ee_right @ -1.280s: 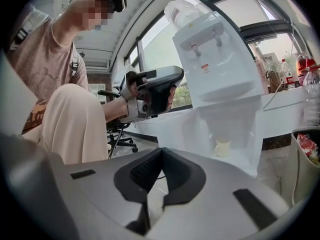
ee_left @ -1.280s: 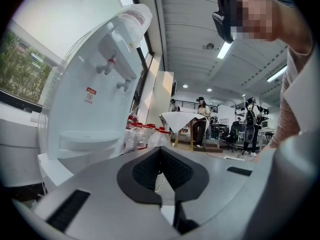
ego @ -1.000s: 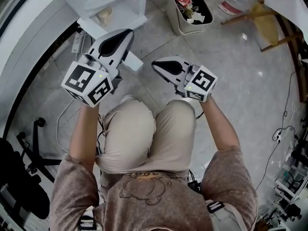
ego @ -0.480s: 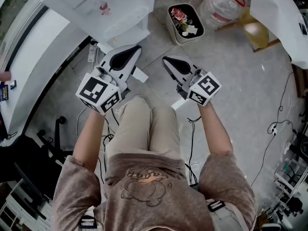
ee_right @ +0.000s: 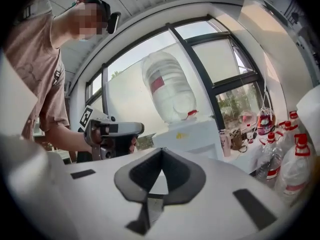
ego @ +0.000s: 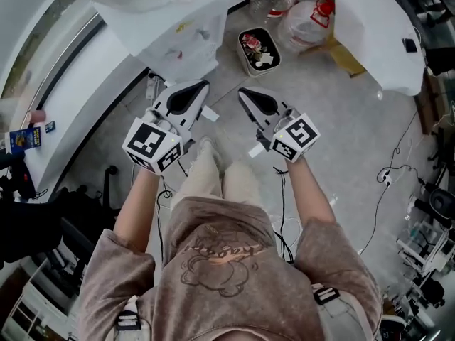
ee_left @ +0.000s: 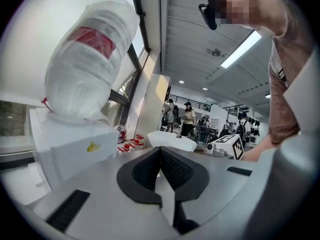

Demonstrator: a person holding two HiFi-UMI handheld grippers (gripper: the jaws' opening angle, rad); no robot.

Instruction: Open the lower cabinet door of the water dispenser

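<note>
- The left claw [ego: 201, 85] is closed, its black ribbed pads pressed together with nothing between them. It is held about level in front of the person's chest.
- The right claw [ego: 244, 92], just beside it, is also closed and empty, and it aims the same way.
- Under the left claw's tip, low down, a narrow white panel [ego: 208, 113] juts out. It may be the lower cabinet door swung out, but I cannot tell.
- Ahead and to the left of both claws stands the white box-shaped water dispenser [ee_right: 192, 136], with a plastic-wrapped upturned bottle [ee_right: 167, 86] on top.
- The claws face the dispenser's upper part, so the door lies ahead of them and well below.
- Neither claw touches the dispenser. The door is either already open or not yet started on, and nothing is being done to it now.
- Beyond the right claw are a small pale bin of scraps [ego: 257, 50] and clear red-capped bottles [ego: 313, 16].
</note>
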